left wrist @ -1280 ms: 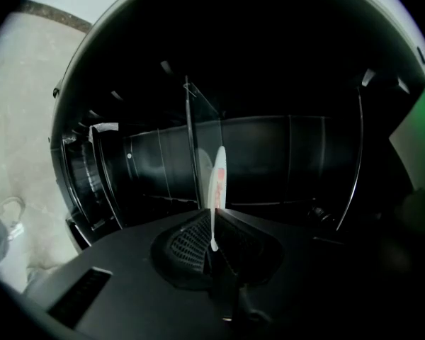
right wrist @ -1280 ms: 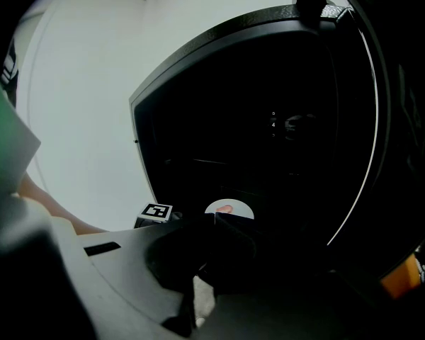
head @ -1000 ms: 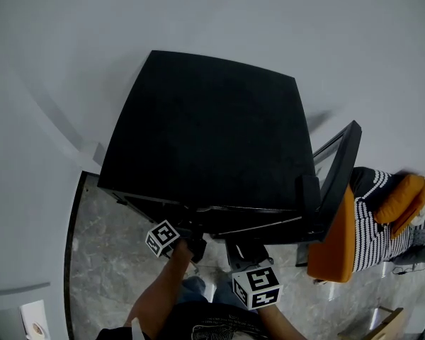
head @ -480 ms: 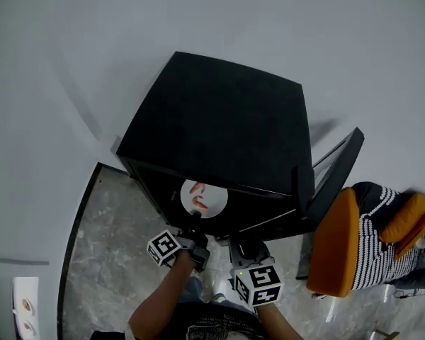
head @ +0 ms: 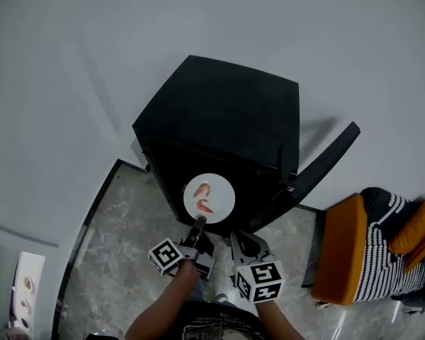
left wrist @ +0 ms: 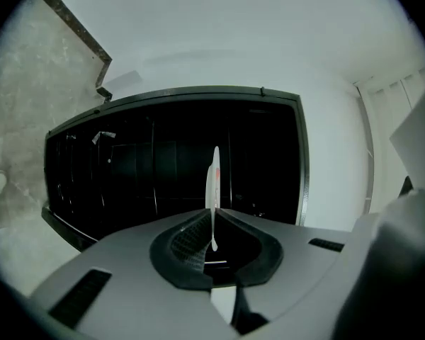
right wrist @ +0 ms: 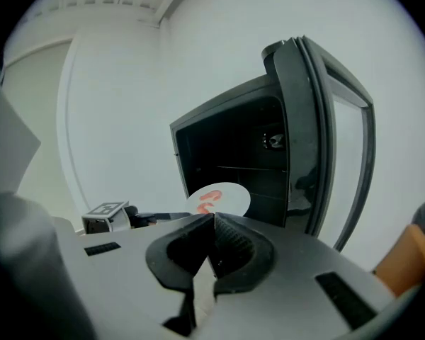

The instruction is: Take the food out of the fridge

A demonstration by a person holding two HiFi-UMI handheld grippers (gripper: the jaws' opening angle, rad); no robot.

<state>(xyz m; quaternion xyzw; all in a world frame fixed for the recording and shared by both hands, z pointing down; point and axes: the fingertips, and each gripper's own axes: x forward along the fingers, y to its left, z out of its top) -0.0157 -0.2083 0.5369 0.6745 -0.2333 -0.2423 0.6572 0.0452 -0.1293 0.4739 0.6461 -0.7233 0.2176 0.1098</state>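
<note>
The left gripper (head: 200, 227) is pressed shut on the near rim of a white plate (head: 210, 195), which juts out flat ahead of its fingertips. In the left gripper view the plate (left wrist: 213, 179) shows edge-on as a thin white line pinched between the two pads, with the dark inside of the fridge (left wrist: 170, 168) behind it. A few small orange-red pieces of food (head: 203, 199) lie on the plate; they may be shrimp, but they are too small to be sure.

The plate hangs just in front of the open mouth of the black fridge (head: 227, 112), outside the cabinet and above the grey marble floor (head: 120, 239). The fridge door (head: 324, 163) stands swung wide, off to the right of both grippers.

The right gripper (head: 239, 241) sits just beside the left one, on its right. Its jaws are closed together with nothing between them (right wrist: 214, 222). From its own view the plate (right wrist: 218, 199) lies just ahead and slightly left, with the left gripper's marker cube (right wrist: 106, 214) further left and the door (right wrist: 319, 140) to the right.

An orange chair (head: 343, 250) with a striped cloth (head: 386, 246) stands well to the right of the right gripper.
</note>
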